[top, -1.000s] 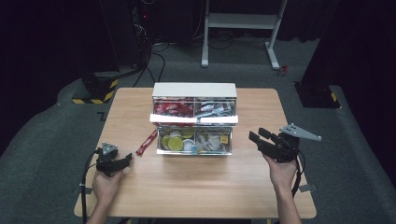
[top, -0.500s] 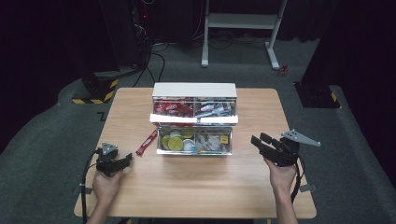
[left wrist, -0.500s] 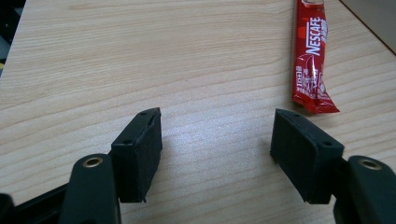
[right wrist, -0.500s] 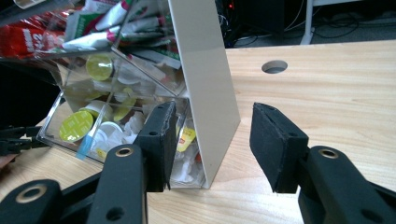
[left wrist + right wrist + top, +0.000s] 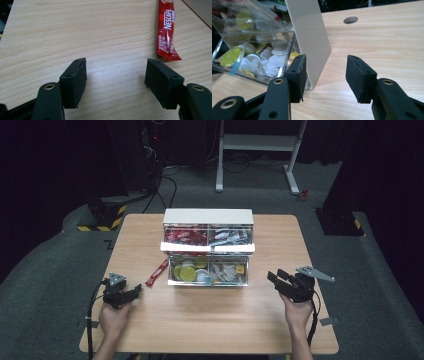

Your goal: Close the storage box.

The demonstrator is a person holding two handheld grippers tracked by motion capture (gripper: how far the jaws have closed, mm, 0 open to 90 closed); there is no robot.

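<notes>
A white two-tier drawer box (image 5: 208,216) stands mid-table, both clear drawers pulled out; the lower drawer (image 5: 208,271) holds small cups and lids, the upper one sachets. A red Nescafe stick sachet (image 5: 157,272) (image 5: 166,32) lies on the wood left of the box. My left gripper (image 5: 133,292) (image 5: 116,75) rests low near the table's front left, open, jaws empty, the sachet ahead and to its right. My right gripper (image 5: 274,276) (image 5: 325,70) hangs open and empty to the right of the box, pointing at the box's white side wall (image 5: 308,32).
The wooden table (image 5: 270,315) has a cable hole (image 5: 350,20) beyond the box. A white-legged stand (image 5: 260,142) and cables sit on the dark floor behind. Bare wood lies in front of the box.
My right gripper has sunk toward the table beside the box. The left gripper and the sachet have stayed put.
</notes>
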